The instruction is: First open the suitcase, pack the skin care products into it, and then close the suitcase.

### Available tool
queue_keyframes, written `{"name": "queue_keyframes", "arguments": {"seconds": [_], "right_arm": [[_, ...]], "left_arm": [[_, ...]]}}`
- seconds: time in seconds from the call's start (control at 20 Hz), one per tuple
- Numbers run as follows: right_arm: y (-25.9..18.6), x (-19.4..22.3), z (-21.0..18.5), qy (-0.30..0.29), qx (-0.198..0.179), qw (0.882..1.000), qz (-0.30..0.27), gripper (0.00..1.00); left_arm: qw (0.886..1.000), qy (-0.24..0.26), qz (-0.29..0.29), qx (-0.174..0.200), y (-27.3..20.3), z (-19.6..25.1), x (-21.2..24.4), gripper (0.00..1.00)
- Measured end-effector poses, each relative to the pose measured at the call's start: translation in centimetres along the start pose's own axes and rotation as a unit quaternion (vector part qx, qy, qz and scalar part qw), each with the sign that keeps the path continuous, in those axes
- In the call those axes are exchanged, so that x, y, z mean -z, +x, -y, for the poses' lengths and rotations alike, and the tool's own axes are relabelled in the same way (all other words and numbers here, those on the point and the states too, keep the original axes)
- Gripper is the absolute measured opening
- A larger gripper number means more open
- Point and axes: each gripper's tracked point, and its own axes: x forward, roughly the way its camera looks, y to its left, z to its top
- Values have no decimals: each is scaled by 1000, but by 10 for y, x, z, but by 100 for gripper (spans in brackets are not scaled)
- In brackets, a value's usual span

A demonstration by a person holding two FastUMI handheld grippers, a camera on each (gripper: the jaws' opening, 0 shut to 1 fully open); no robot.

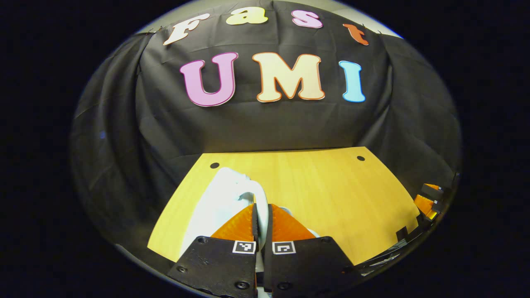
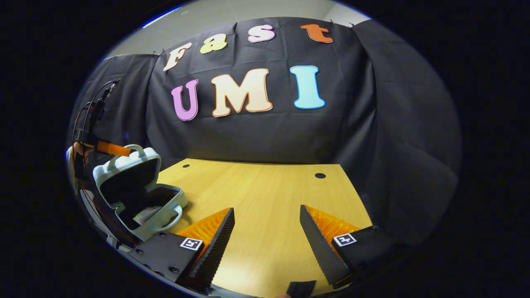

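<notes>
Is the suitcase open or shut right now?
Open: the suitcase has its lid raised, the left gripper pinching the lid's handle.

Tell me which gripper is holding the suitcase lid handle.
The left gripper: in the right gripper view its fingers pinch the handle on the raised lid of the suitcase. The right gripper is open over bare table, holding nothing.

pale mint-white suitcase [image 2: 136, 188] with a dark black lining inside, sat on a warm yellow wood-grain table [image 2: 265, 194] with faint lengthwise streaks and a couple black dots, plain black cloth wall [image 2: 372, 136] behind
</notes>
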Motion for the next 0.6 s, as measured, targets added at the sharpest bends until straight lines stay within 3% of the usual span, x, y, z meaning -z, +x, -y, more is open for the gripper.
{"name": "queue_keyframes", "arguments": {"seconds": [0.2,0.45,0.5,0.55,0.6], "right_arm": [[-4,-7,17,-6,-4,1000,-5,98],[-6,-15,22,4,7,1000,3,98],[-7,-16,19,6,9,1000,2,98],[-8,-21,16,6,12,1000,5,98],[-10,-32,12,2,17,1000,19,98]], "left_arm": [[999,-4,-27,26,23,45,34,0],[997,3,-49,54,35,78,53,13],[997,9,-44,60,31,84,51,18],[997,10,-37,61,30,90,46,36],[998,10,-23,64,27,96,37,44]]}}
